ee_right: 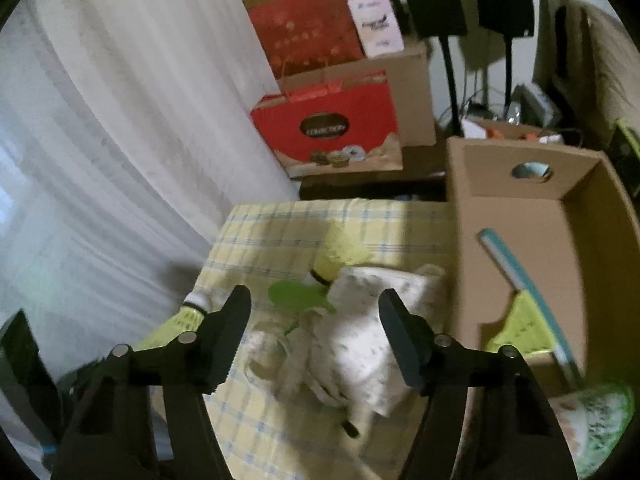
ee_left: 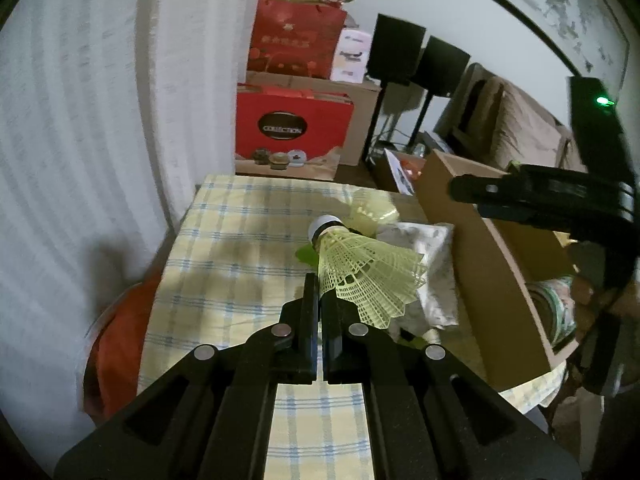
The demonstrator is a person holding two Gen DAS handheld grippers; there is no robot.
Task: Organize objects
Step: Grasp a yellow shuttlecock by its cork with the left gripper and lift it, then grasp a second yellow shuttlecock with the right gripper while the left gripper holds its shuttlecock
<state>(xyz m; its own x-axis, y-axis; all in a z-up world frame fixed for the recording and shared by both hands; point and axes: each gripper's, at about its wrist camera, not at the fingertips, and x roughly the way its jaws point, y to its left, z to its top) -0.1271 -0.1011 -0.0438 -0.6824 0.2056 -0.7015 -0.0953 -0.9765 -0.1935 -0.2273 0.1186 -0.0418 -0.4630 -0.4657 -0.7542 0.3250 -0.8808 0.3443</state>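
My left gripper (ee_left: pixel 320 284) is shut on the skirt of a yellow-green shuttlecock (ee_left: pixel 360 268) and holds it above the checked tablecloth (ee_left: pixel 224 248); it also shows at the left of the right wrist view (ee_right: pixel 188 312). A second shuttlecock (ee_right: pixel 336 256) lies on the table behind a white patterned cloth (ee_right: pixel 360 344) and a green leaf-shaped piece (ee_right: pixel 296 296). My right gripper (ee_right: pixel 314 320) is open and empty above the cloth. An open cardboard box (ee_right: pixel 520 208) stands on the right and holds a teal-edged yellow item (ee_right: pixel 524 320).
White curtain (ee_left: pixel 80 160) on the left. Red gift bags (ee_left: pixel 292 128) and cardboard boxes are stacked behind the table, with two black speakers on stands (ee_left: pixel 400 52). A patterned green and white item (ee_right: pixel 596 420) lies at the right by the box.
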